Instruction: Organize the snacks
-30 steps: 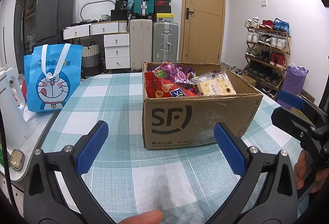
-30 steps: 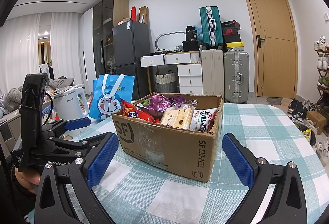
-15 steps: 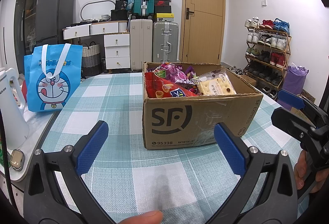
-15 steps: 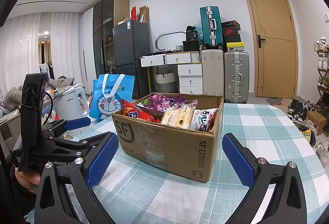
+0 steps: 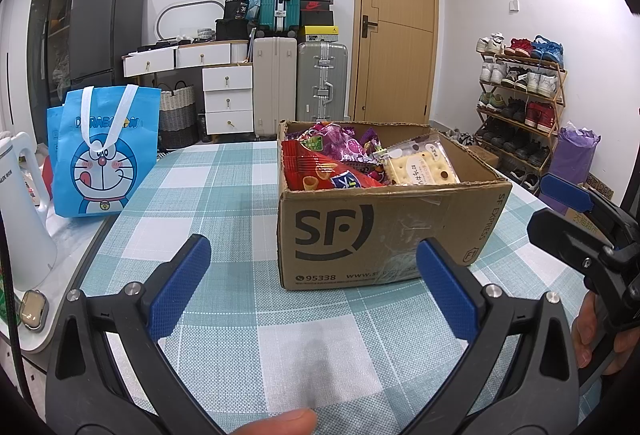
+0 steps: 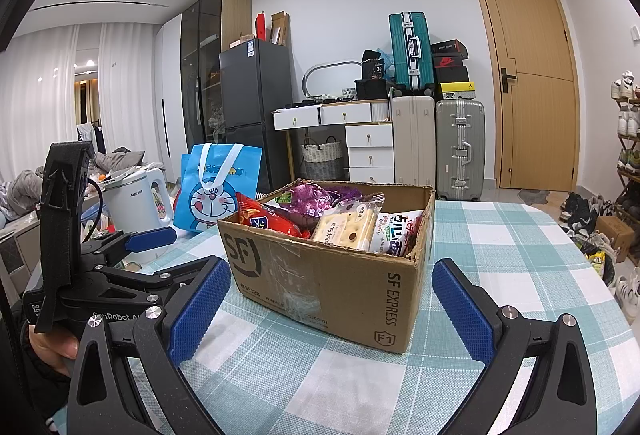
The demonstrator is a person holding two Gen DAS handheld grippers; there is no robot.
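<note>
An open cardboard SF box (image 5: 384,231) (image 6: 320,275) stands on the teal checked table (image 5: 224,195), filled with snack packs. Inside lie a red snack bag (image 5: 324,171) (image 6: 268,219), purple packs (image 5: 340,143) (image 6: 308,199) and a clear cracker pack (image 5: 420,167) (image 6: 348,227). My left gripper (image 5: 312,291) is open just in front of the box, nothing between its blue pads. My right gripper (image 6: 330,311) is open too, facing the box's right front corner, empty. The right gripper also shows at the right edge of the left wrist view (image 5: 576,223), and the left gripper at the left of the right wrist view (image 6: 120,255).
A blue cartoon tote bag (image 5: 102,151) (image 6: 218,187) stands at the table's left edge beside a white kettle (image 5: 20,211) (image 6: 136,207). Suitcases (image 5: 300,83), drawers and a door line the back wall. A shoe rack (image 5: 520,103) stands to the right.
</note>
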